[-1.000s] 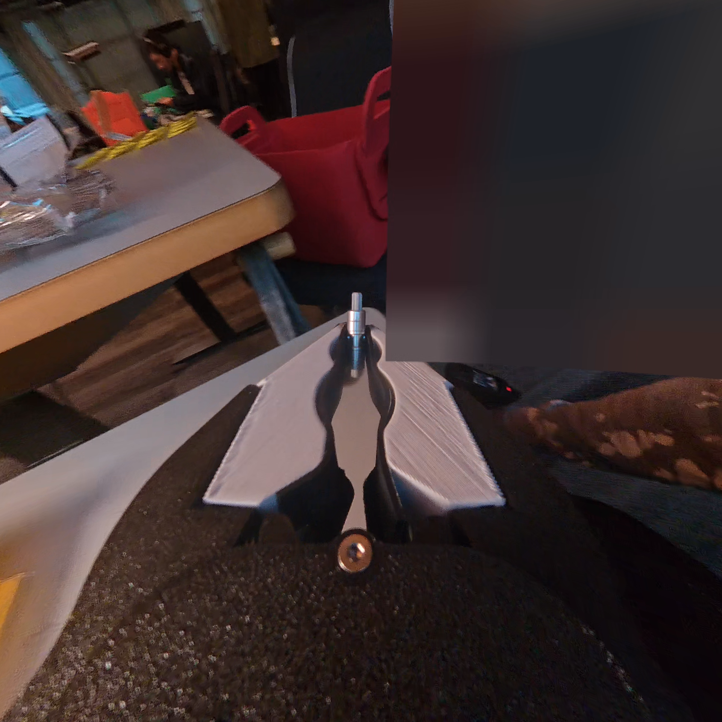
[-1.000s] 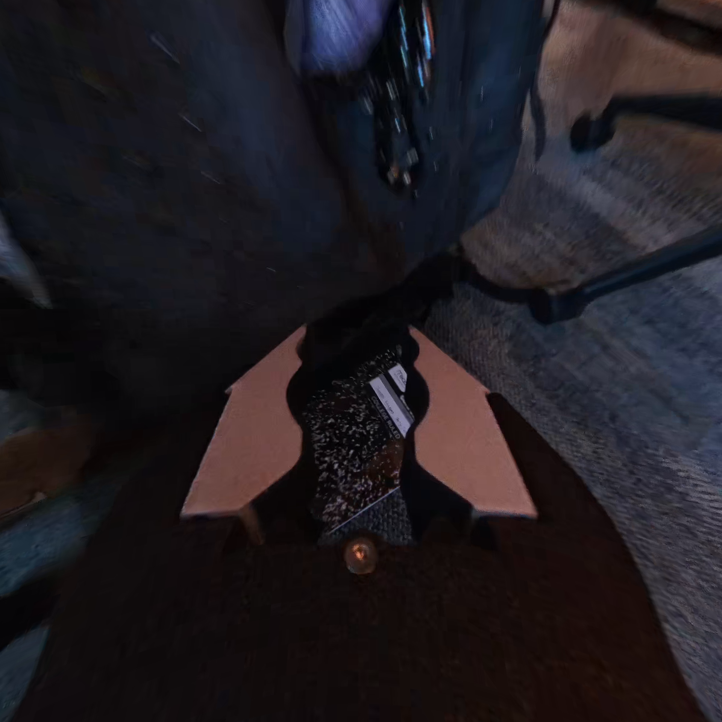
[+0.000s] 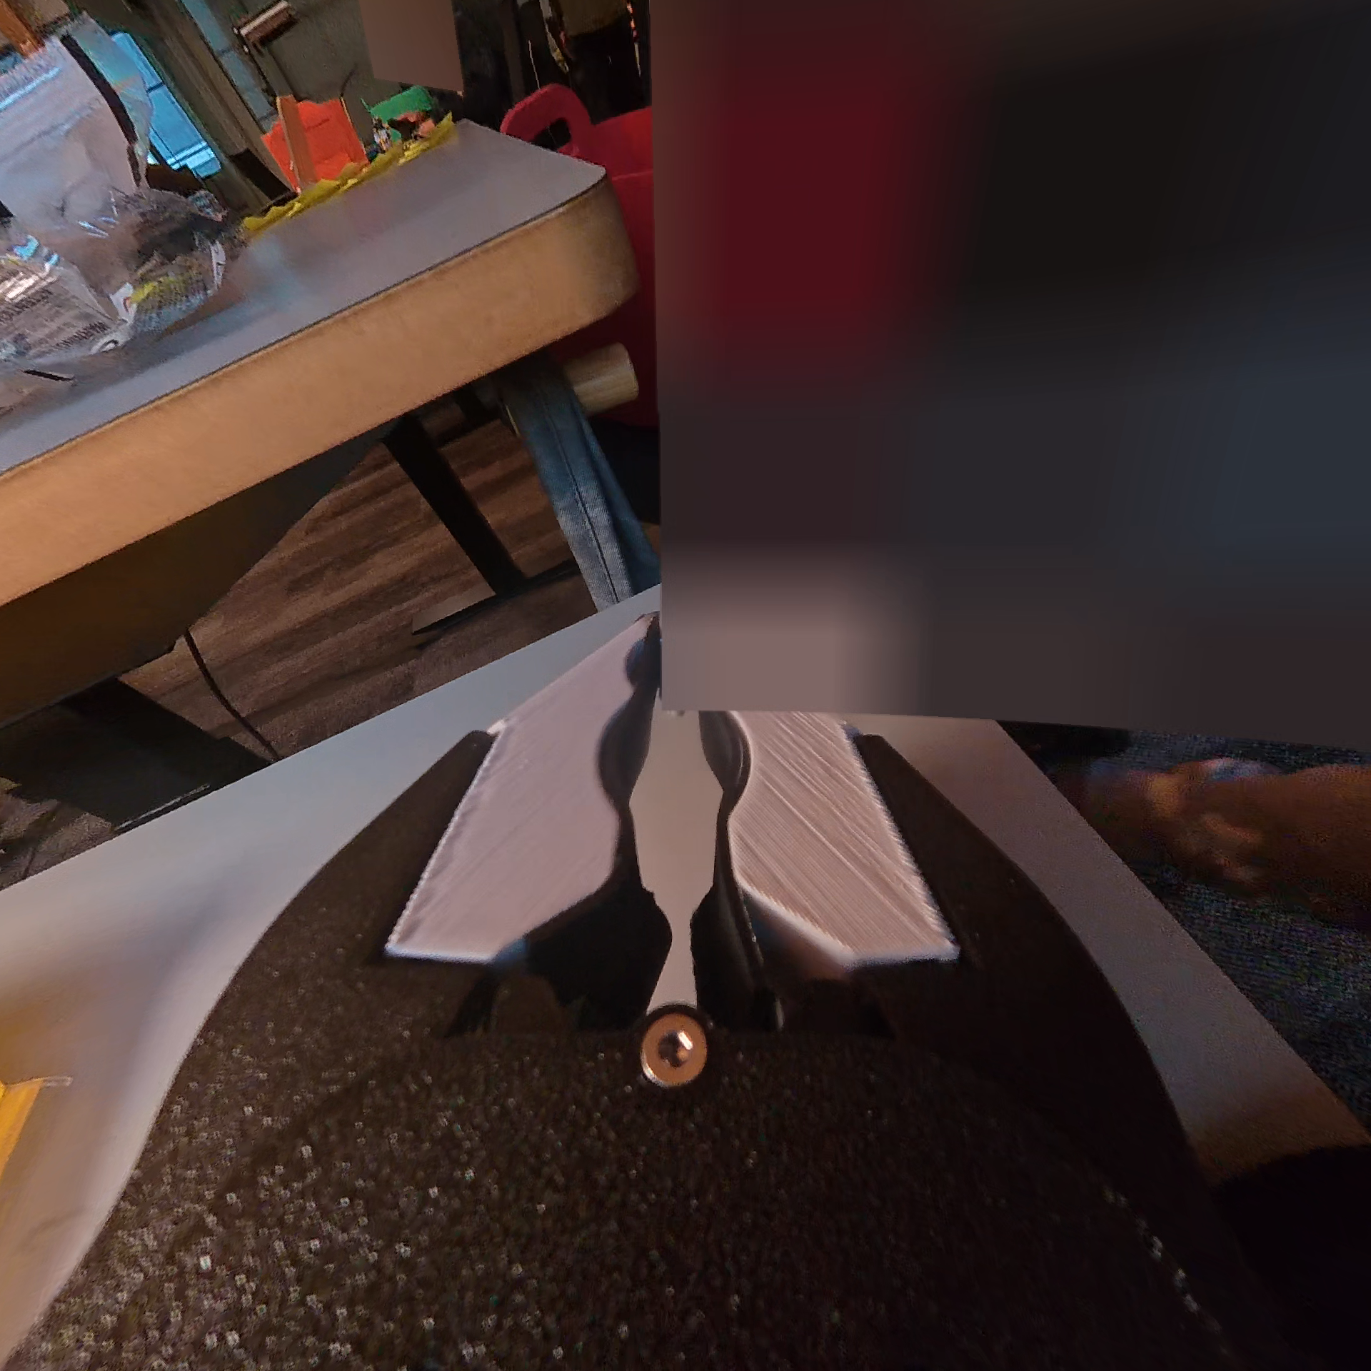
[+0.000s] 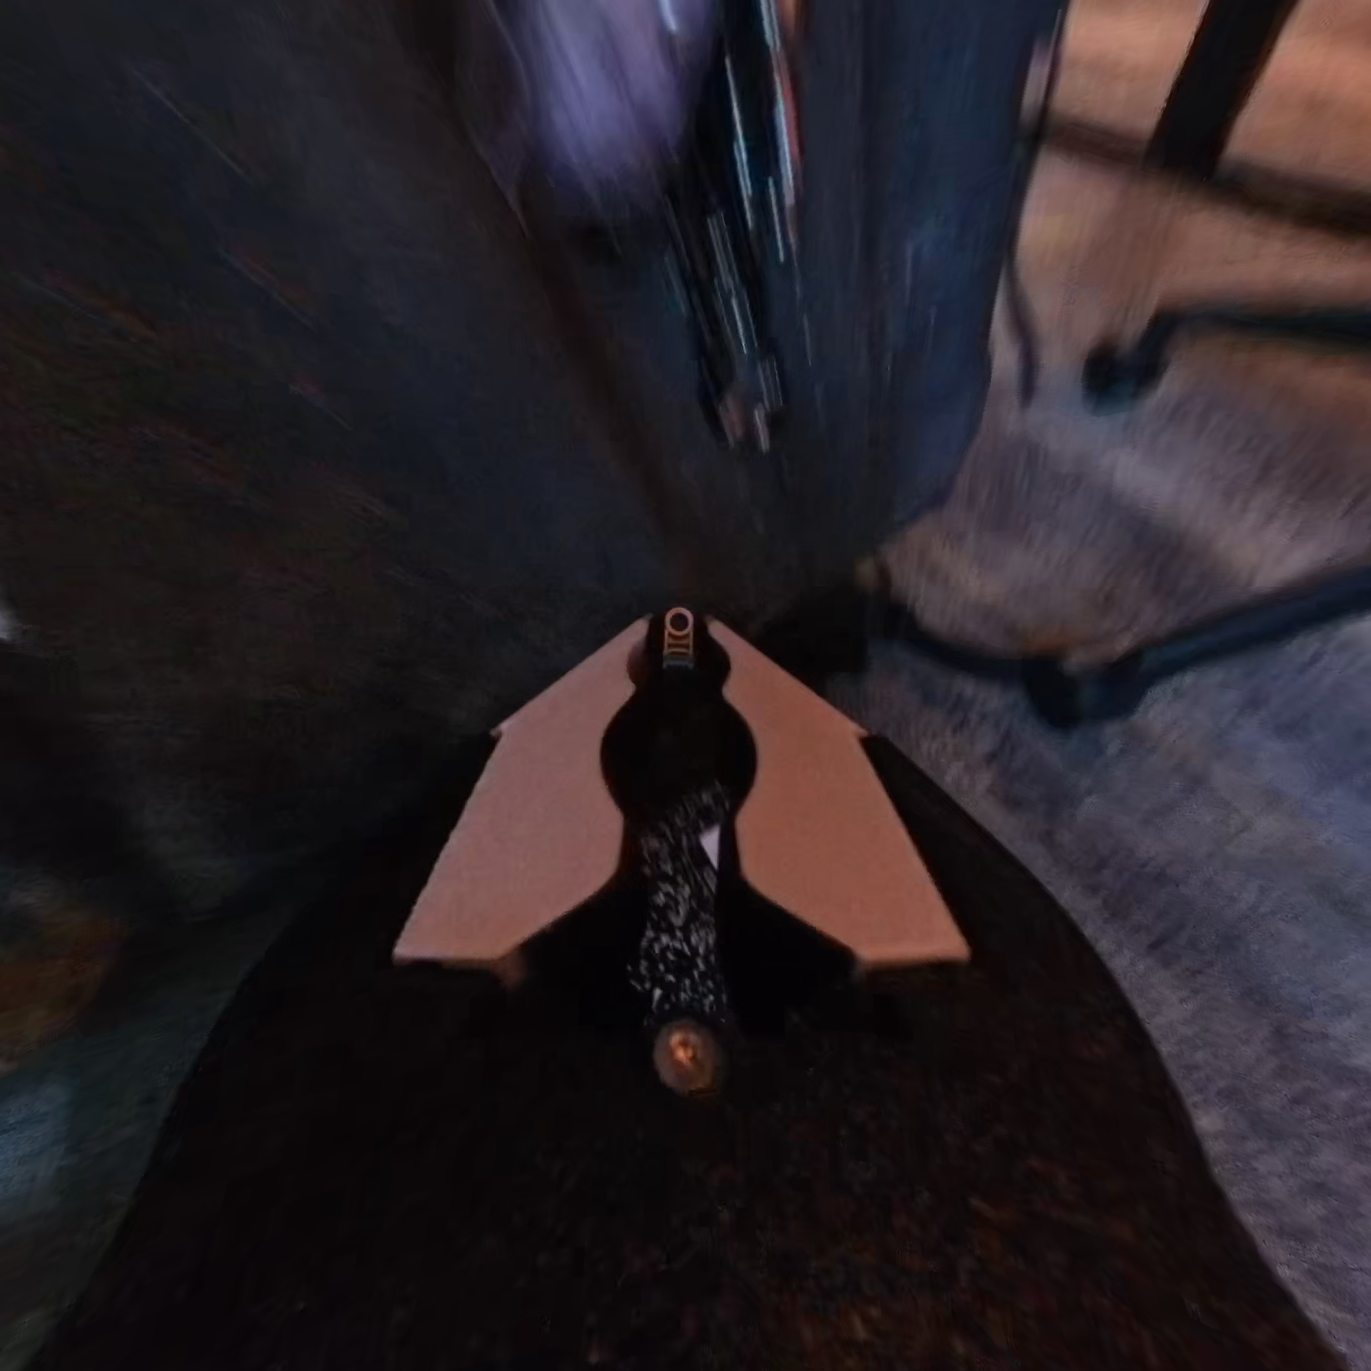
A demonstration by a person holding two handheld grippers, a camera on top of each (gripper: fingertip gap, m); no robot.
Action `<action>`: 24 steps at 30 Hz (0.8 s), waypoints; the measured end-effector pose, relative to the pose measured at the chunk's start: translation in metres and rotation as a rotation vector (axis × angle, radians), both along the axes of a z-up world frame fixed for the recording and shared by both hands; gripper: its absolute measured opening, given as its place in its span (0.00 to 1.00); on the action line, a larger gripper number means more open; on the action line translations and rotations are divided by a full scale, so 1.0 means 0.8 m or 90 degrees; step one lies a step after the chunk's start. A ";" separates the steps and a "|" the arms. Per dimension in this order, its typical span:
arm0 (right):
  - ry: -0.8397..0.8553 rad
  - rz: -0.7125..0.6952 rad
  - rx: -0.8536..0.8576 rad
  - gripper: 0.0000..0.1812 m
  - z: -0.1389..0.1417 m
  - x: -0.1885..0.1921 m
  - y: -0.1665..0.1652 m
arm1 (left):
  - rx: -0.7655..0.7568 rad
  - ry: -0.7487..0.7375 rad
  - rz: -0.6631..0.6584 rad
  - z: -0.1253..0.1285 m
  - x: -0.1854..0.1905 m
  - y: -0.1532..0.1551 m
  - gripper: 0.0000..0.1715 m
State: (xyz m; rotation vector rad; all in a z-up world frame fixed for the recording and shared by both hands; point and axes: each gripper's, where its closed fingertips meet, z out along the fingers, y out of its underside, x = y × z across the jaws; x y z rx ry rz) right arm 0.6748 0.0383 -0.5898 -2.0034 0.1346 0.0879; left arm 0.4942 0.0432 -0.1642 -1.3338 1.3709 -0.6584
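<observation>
Small metal part [image 4: 679,638]: a little ringed piece of brass colour, at the very tips of the right hand-held gripper, in the middle of the right wrist view.
Right hand-held gripper [image 4: 679,649]: its two tan fingers [image 4: 816,831] come together at the tips and pinch the small metal part. The view is much blurred.
Speckled thing [image 4: 679,912]: black with white flecks, seen through the gap between the right fingers, below the metal part. I cannot tell what it is.
Around the right gripper: a grey carpet [image 4: 1187,853] at the right, dark chair legs [image 4: 1113,668] on it, and dark blue cloth [image 4: 371,371] to the left and far.
Left hand-held gripper [image 3: 653,668]: its pale fingers [image 3: 519,838] stand close with a narrow gap, but the tips are hidden, so I cannot tell whether it is closed or holds anything.
White board [image 3: 222,853]: a flat pale surface just under the left gripper, running from near left to far.
Tabletop [image 3: 415,245]: grey with a tan edge, far left, well apart from the left gripper.
On the tabletop: clear plastic bags [image 3: 89,245] at the left, an orange thing [image 3: 311,141] and yellow scraps [image 3: 334,185] at the far edge.
Red bag [image 3: 593,148]: behind the right corner of the tabletop, partly hidden.
Floor [image 3: 334,579]: wood planks under the tabletop.
</observation>
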 end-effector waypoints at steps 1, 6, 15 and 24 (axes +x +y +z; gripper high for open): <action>-0.023 0.018 0.044 0.04 0.076 -0.015 -0.018 | 0.003 -0.004 -0.002 0.001 0.000 -0.001 0.03; -0.226 0.125 0.206 0.04 0.417 -0.129 -0.103 | 0.004 -0.061 -0.010 0.021 -0.005 -0.006 0.03; -0.258 0.418 0.333 0.04 0.651 -0.443 -0.162 | -0.004 -0.104 -0.106 0.163 -0.197 -0.119 0.03; -0.195 0.727 0.235 0.04 0.594 -0.658 -0.151 | -0.128 -0.022 0.122 0.111 -0.499 -0.166 0.03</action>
